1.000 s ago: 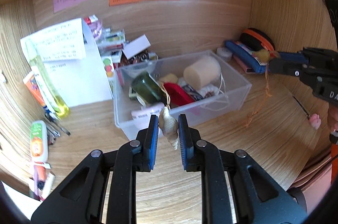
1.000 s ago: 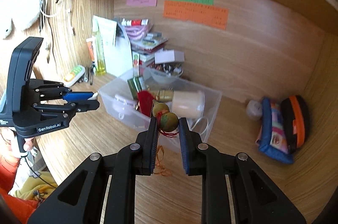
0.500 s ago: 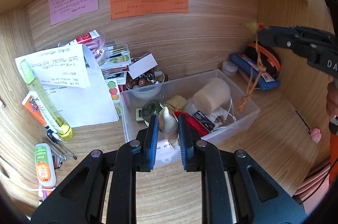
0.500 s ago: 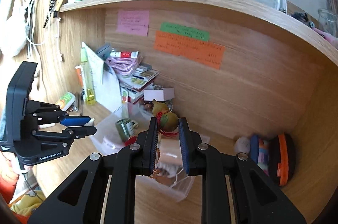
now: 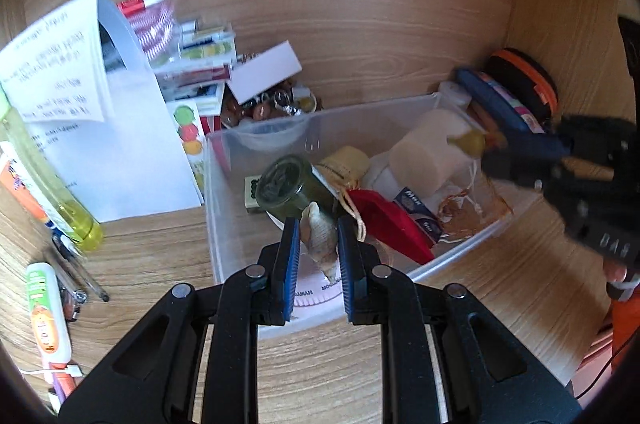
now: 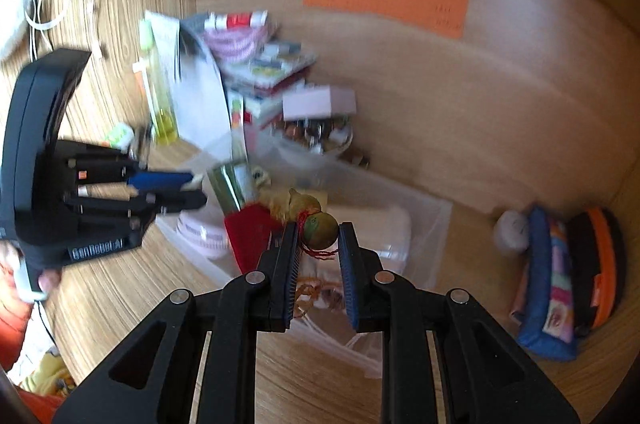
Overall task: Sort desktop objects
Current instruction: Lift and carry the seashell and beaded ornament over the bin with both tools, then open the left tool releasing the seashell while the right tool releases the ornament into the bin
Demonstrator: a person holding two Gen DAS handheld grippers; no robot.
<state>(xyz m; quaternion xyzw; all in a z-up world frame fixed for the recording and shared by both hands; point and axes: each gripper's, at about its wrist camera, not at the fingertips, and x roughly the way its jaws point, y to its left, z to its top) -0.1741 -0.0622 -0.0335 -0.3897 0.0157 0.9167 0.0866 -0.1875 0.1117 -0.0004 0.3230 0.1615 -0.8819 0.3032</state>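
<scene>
A bin (image 5: 224, 208) sits on the bench (image 5: 152, 252) before the back wall, with a jar (image 5: 286, 184), a roll (image 5: 424, 156) and a pouch (image 5: 384, 220) lying inside it. The left gripper (image 5: 319, 244) hangs over the bin's near wall with a shell (image 5: 318, 236) between its pads; the right gripper (image 6: 319, 244) is over the bin's right part, clamped on a gourd (image 6: 320, 224). Left of the bin stand papers (image 5: 100, 128) and a bottle (image 5: 48, 180); behind it lies a bowl (image 5: 268, 128). Right of the bin, pouches (image 6: 560, 276) lean in the corner.
</scene>
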